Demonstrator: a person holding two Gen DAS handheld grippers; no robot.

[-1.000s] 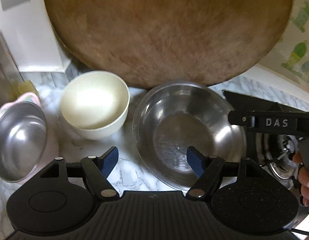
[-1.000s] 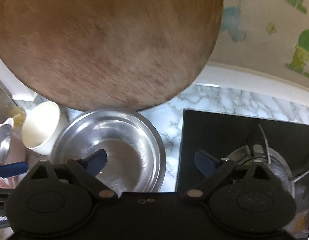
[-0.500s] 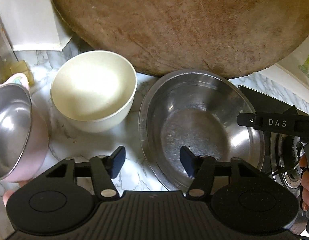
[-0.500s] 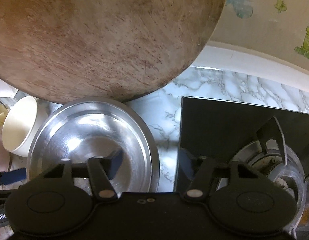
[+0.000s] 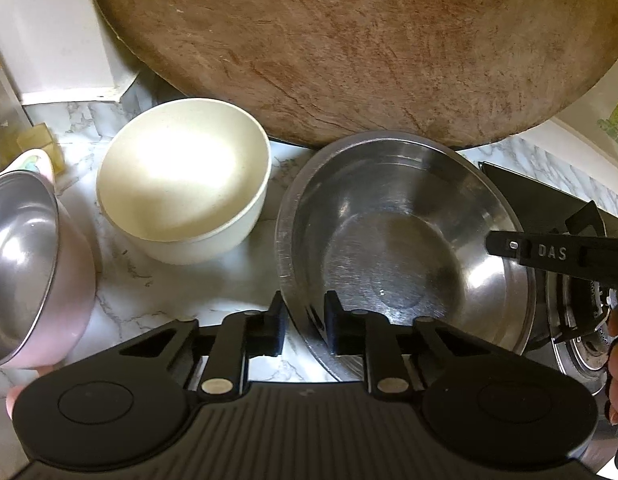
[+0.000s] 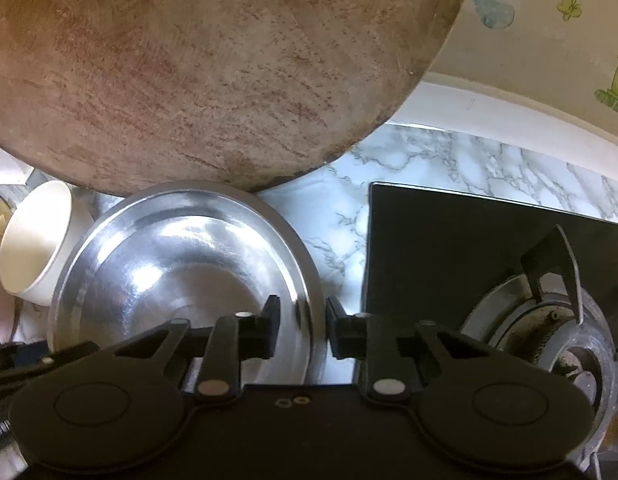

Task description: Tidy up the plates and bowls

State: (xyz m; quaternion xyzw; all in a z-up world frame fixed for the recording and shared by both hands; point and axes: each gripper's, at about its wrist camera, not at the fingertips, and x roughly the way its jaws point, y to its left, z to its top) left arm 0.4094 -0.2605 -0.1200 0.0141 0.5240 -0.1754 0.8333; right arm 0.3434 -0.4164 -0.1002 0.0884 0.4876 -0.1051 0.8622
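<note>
A large steel bowl (image 5: pixel 393 248) sits on the marble counter (image 5: pixel 149 292); it also shows in the right wrist view (image 6: pixel 181 272). My left gripper (image 5: pixel 305 322) has its jaws closed around the bowl's near-left rim. My right gripper (image 6: pixel 301 330) has its jaws closed around the bowl's right rim. A cream bowl (image 5: pixel 185 184) stands left of the steel bowl and shows in the right wrist view (image 6: pixel 37 240) too. A pink bowl with a steel lining (image 5: pixel 25 264) is tilted at the far left.
A big round wooden board (image 5: pixel 349 40) leans against the wall right behind the bowls, seen also in the right wrist view (image 6: pixel 209 68). A black gas hob (image 6: pixel 469 248) with a burner (image 6: pixel 549 320) lies to the right. A white box (image 5: pixel 49 32) stands back left.
Both grippers have closed from wide open onto opposite sides of the steel bowl's rim. Both cameras have moved closer to the bowl.
</note>
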